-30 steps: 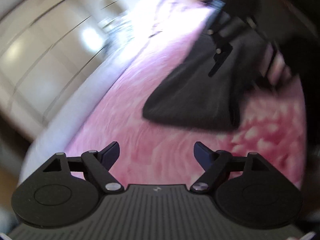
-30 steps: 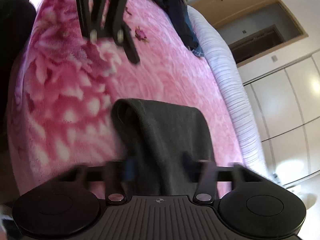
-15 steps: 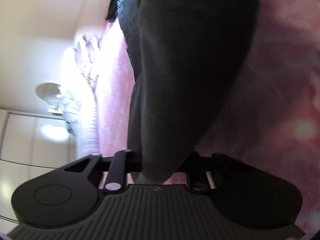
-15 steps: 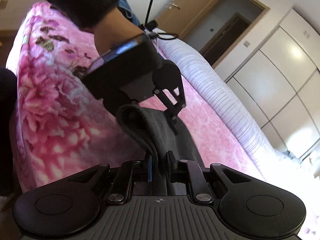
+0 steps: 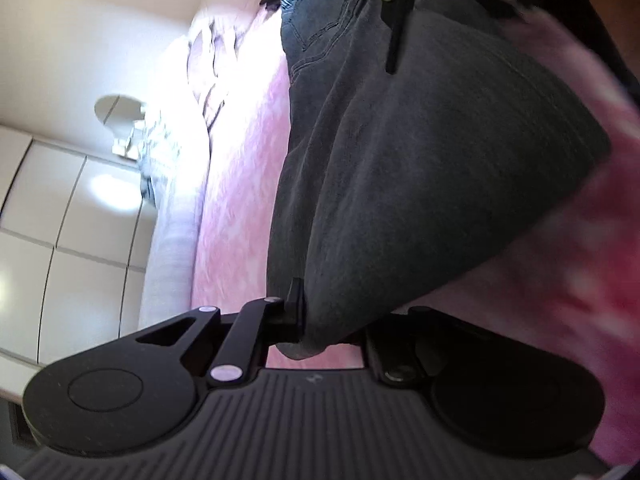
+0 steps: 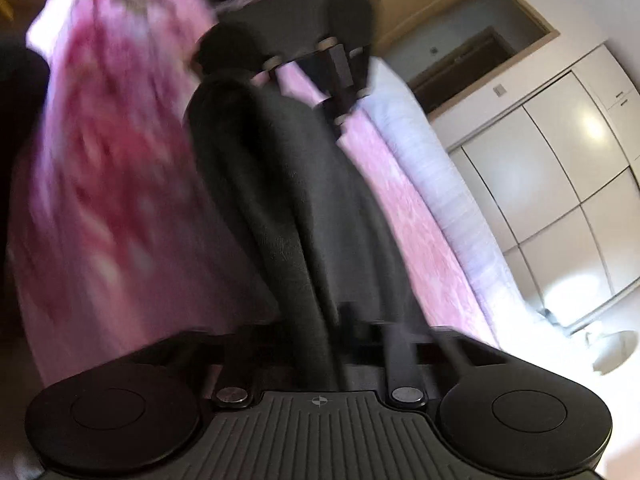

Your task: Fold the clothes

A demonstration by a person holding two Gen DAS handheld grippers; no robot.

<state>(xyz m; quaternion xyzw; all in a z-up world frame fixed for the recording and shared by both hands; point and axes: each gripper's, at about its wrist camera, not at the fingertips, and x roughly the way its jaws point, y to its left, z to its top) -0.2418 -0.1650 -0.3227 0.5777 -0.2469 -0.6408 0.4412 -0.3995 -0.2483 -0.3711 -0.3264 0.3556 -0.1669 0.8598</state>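
- Left gripper: jaws clenched on one end of the dark grey garment.
- The garment's long axis runs toward 12 o'clock, hanging stretched above the pink bed.
- Right gripper: jaws grasping the far end.

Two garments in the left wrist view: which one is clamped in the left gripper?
The dark grey garment, pinched in the left gripper. The blue jeans lie farther back on the pink blanket, untouched.

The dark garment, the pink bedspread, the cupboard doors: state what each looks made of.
Dark garment: looks like a soft matte knit, charcoal, draping in rounded folds; the fibre can't be told.
Pink bedspread: probably plush fleece, with a fuzzy nap and a floral pattern.
Cupboard doors: smooth, glossy white panels, judging by the bright light reflections; perhaps laminate or lacquer.
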